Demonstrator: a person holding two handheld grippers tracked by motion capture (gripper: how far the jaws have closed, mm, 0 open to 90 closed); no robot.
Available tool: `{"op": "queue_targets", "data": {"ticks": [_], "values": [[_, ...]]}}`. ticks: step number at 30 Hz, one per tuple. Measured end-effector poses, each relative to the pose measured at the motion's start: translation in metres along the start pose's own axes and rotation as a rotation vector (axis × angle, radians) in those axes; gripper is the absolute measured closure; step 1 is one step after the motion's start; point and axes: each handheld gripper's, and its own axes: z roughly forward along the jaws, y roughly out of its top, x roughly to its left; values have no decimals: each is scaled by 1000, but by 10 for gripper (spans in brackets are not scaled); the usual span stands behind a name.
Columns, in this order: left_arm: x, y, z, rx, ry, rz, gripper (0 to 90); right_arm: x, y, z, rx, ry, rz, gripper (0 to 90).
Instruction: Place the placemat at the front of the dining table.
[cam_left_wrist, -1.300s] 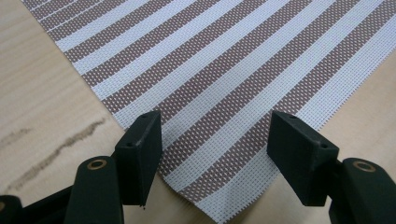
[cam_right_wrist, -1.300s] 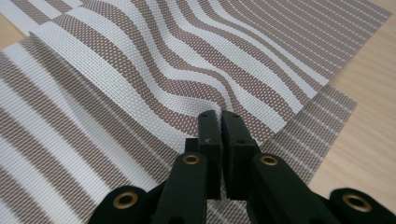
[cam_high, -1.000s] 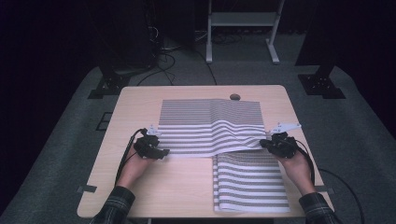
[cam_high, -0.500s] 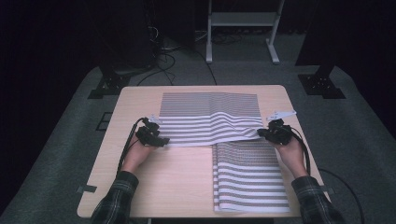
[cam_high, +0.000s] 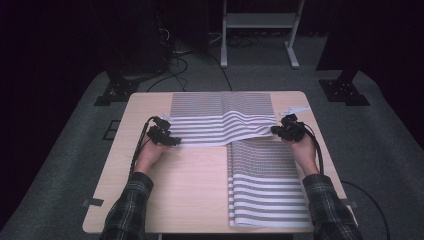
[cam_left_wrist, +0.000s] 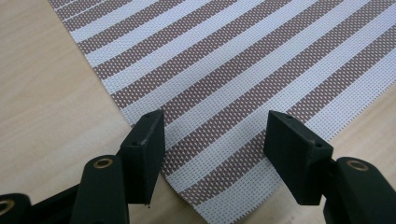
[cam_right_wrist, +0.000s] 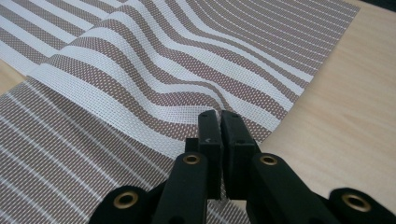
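Note:
A brown-and-white striped woven mat (cam_high: 222, 129) lies crosswise on the wooden table (cam_high: 190, 190), rippled in the middle. Its left corner (cam_left_wrist: 233, 60) rests flat between the fingers of my left gripper (cam_left_wrist: 217, 140), which is open; in the high view that left gripper (cam_high: 165, 137) sits at the mat's left end. My right gripper (cam_right_wrist: 219, 116) is shut on the mat's near right edge (cam_right_wrist: 154, 70), holding it slightly lifted; from above, the right gripper (cam_high: 284, 131) is at the mat's right end.
A stack of similar striped mats (cam_high: 267, 187) lies at the front right, reaching the table's near edge. Another mat (cam_high: 222, 102) lies flat at the back under the held one. A white tag (cam_high: 296, 109) sits at the back right.
Both hands have moved away from the person, carrying the crosswise mat farther up the table, over the back mat.

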Motion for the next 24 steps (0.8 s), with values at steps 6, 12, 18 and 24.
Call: {"op": "queue_targets", "data": {"ticks": [6, 12, 18, 24], "values": [[8, 11, 7, 11, 19, -24, 372, -4, 8, 11, 10, -32, -2, 872], [12, 18, 14, 9, 47, -60, 352, -8, 11, 26, 27, -61, 11, 872], [14, 18, 15, -5, 53, -71, 340, -13, 8, 29, 21, -63, 18, 737], [16, 14, 14, -29, 8, -119, 240, -13, 9, 21, -20, -92, 25, 467]]}}
